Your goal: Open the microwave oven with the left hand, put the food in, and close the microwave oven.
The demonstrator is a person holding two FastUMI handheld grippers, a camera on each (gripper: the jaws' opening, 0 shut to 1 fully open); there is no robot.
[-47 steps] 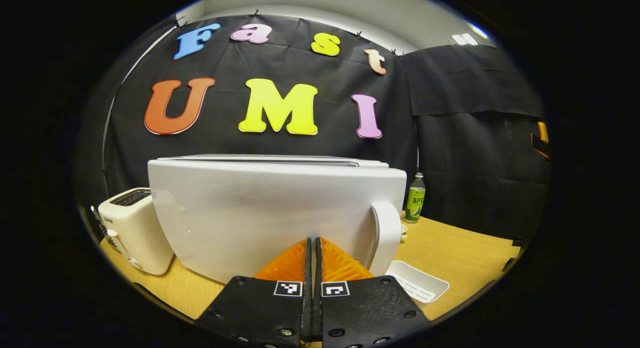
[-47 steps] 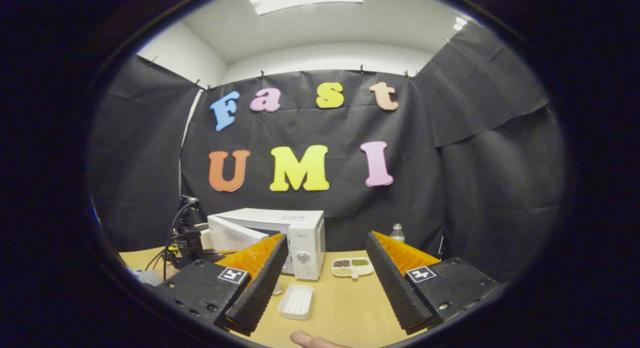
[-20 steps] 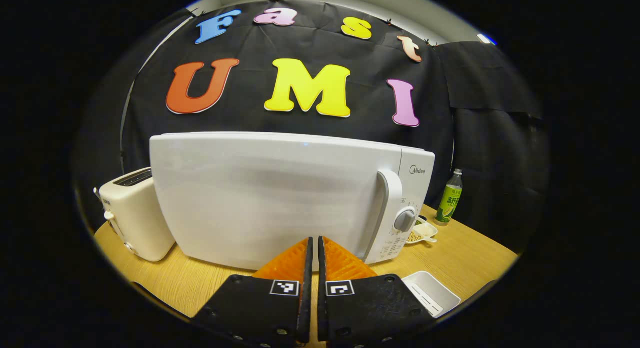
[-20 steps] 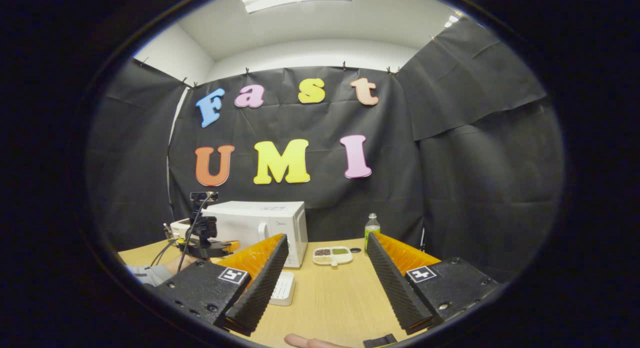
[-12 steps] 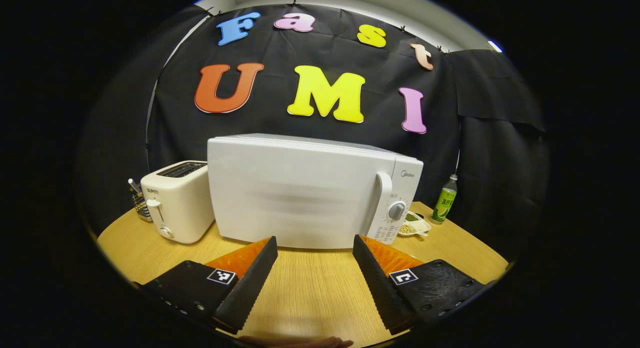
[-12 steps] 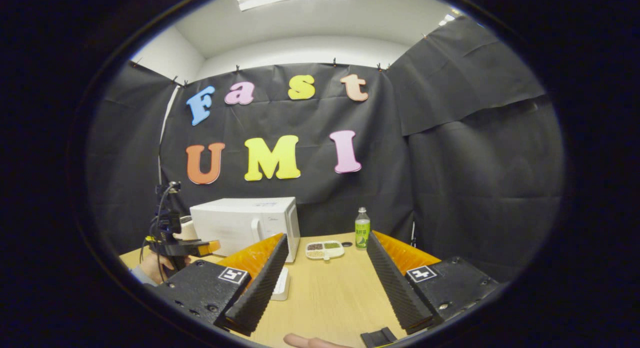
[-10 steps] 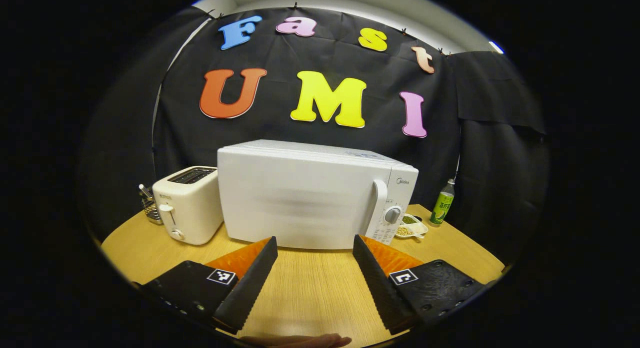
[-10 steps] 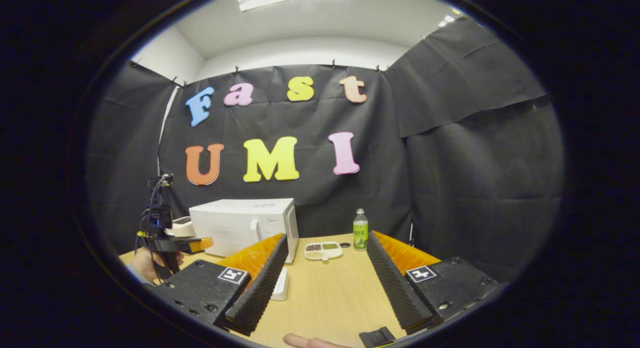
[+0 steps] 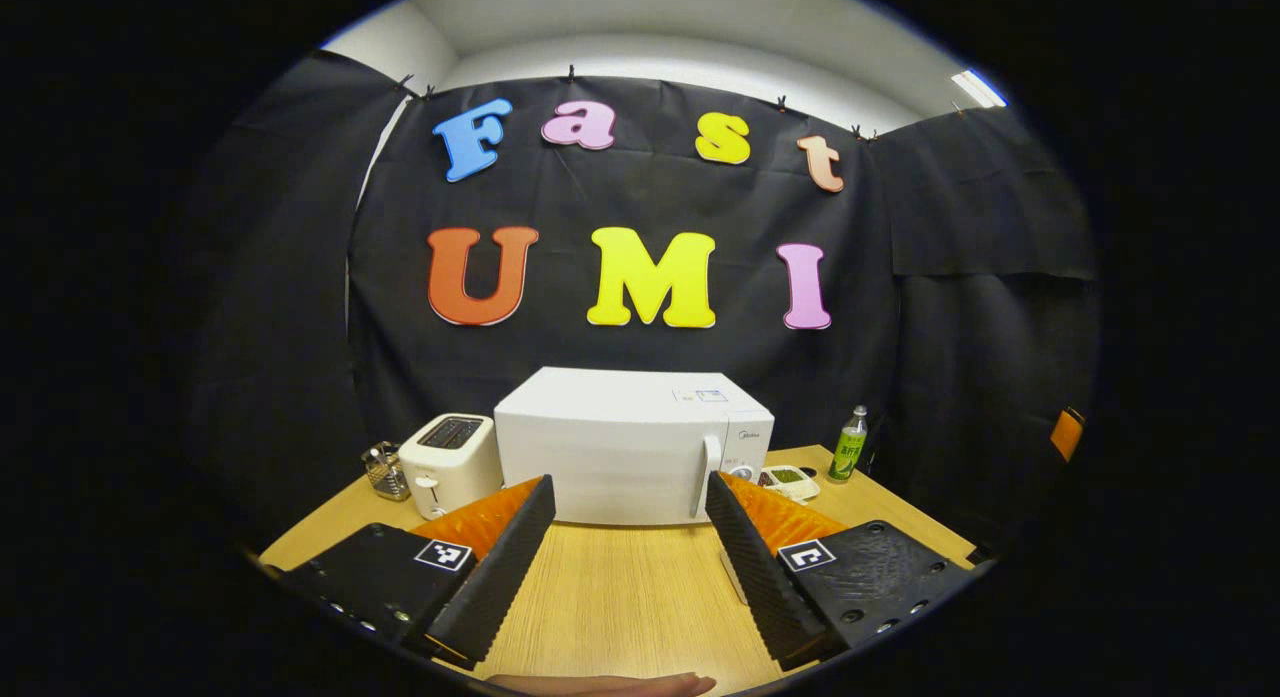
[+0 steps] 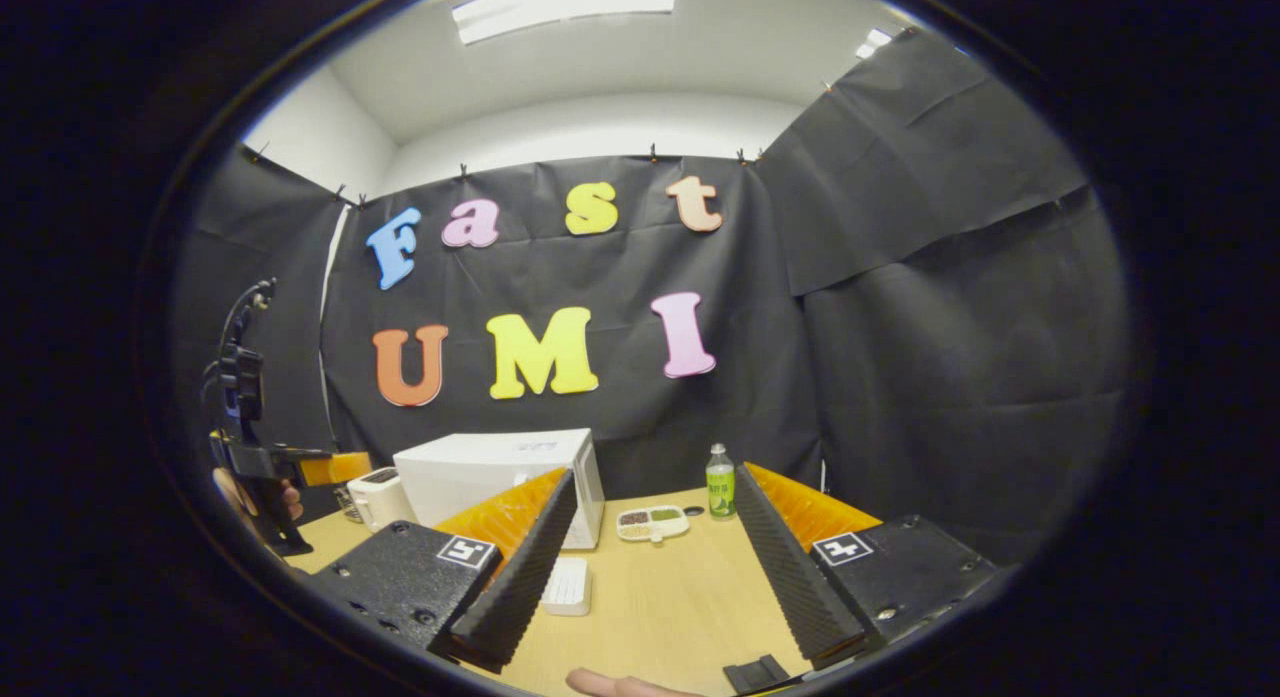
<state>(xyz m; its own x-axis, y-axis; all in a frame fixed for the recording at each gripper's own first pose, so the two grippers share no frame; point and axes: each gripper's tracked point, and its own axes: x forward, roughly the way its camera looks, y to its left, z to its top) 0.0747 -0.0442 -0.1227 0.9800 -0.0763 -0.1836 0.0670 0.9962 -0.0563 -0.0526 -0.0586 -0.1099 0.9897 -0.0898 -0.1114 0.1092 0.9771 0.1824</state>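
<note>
While the microwave oven [image 9: 632, 447] stood at the back of the wooden table [image 9: 610, 597] with its door shut flush, the left gripper [image 9: 630, 562] hung well back from it, its two fingers spread wide with only bare tabletop between them. In the right gripper view the right gripper [image 10: 650, 567] was likewise wide open and gripped nothing.

Just to the right of the oven lay a divided dish [image 10: 651, 522], its compartments filled with dark, green and pale grains or beans; the exact kinds were too small to tell. In the left gripper view, part of that dish [image 9: 790, 480] peeked out past the oven's control panel. A green-labelled bottle [image 10: 720, 483] stood upright beside the dish, close to the black cloth wall. A shallow white tray [image 10: 567, 585] lay on the table in front of the oven, and nothing could be made out in it.

To the oven's left sat a white toaster [image 9: 449, 464], and beyond that a small wire basket [image 9: 383, 471] whose contents could not be told.
</note>
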